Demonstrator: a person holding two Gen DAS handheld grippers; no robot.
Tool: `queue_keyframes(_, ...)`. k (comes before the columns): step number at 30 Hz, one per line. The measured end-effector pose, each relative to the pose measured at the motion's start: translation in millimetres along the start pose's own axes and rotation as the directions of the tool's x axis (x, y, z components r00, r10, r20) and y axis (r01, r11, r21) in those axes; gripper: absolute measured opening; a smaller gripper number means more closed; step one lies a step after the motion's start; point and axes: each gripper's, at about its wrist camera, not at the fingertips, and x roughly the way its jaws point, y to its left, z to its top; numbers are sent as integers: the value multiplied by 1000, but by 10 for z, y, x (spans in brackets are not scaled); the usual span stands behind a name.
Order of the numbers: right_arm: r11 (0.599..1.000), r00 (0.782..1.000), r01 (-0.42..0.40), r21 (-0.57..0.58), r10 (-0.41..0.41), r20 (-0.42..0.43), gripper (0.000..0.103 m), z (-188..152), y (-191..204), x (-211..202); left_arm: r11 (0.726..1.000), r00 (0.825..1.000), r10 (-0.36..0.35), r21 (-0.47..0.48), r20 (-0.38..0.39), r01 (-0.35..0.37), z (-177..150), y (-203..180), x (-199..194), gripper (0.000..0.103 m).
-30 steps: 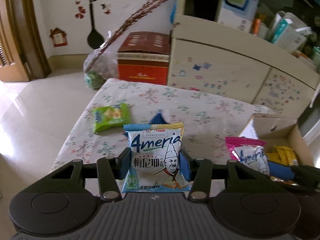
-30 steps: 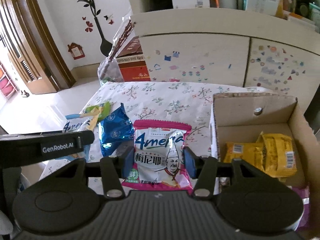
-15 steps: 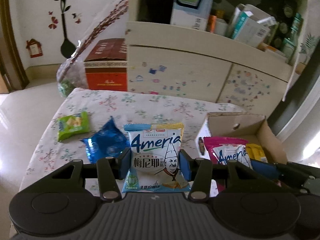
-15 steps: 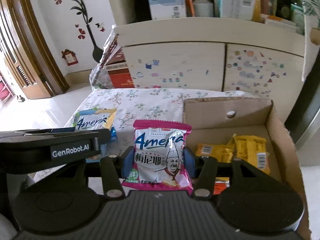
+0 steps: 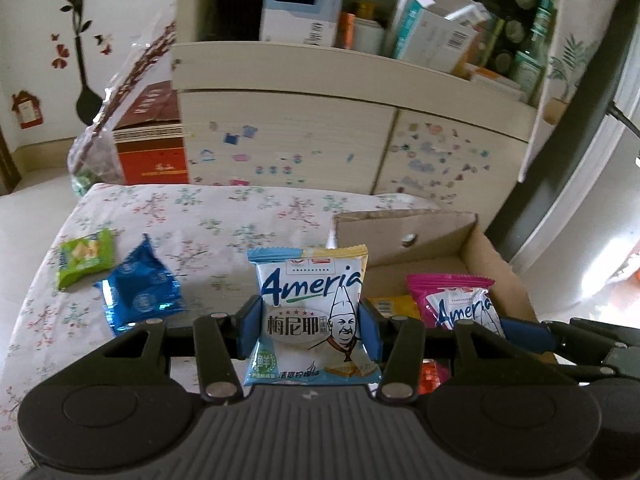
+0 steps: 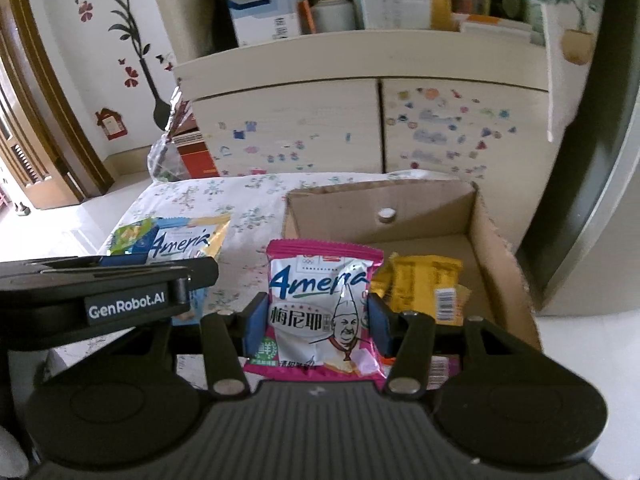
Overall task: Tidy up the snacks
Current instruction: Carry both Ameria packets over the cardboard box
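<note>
Left gripper (image 5: 308,330): jaws clamped on the blue-and-yellow Ameria packet (image 5: 310,316), blue pads pressing both side edges, packet upright and square to the camera. Right gripper (image 6: 318,326): jaws clamped on the pink Ameria packet (image 6: 320,312), same upright hold. In the right wrist view the left gripper's black body sits at the left edge, just beside the right one; in the left wrist view the pink packet shows low on the right, in front of the box.

Surface: table under a white floral cloth (image 5: 208,220). Loose on it, left of the blue-and-yellow packet: a crumpled blue foil packet (image 5: 140,294), and just beyond that a green packet (image 5: 84,260) near the cloth's left edge.

Cardboard box (image 6: 496,256) sits open-topped on the right half of the table; its right wall runs along the table's right edge. Yellow packets (image 6: 420,284) lie on its floor, directly behind the pink packet. Some red or orange wrapping shows low between the gripper linkages, too hidden to identify. The far half of the box floor is bare.

Open room: cloth between the loose packets and the box's left wall is bare, and so is the strip toward the far edge.

Beyond the far edge: a stickered white cabinet (image 5: 360,140), its top shelf crowded with cartons and bottles. Far left: a red carton (image 5: 154,140) with a clear plastic bag (image 5: 92,160) against it. Tiled floor (image 5: 28,216) left of the table, wall with flower decals behind.
</note>
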Motion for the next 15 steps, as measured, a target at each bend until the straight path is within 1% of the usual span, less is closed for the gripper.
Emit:
queue_keyframes(6, 999, 1000, 24, 28, -24, -4, 53, -20, -201, -56, 999, 999, -32, 19, -1, 32, -3, -177, 79, 55)
queue_keyframes(12, 997, 998, 61, 45, -61, -2, 53, -25, -346, -101, 998, 998, -59, 12, -7, 59, 35, -275, 178, 55)
queue_keyframes(15, 994, 997, 74, 74, -74, -3, 53, -32, -445, -124, 997, 997, -73, 18, -10, 73, 47, -337, 235, 55)
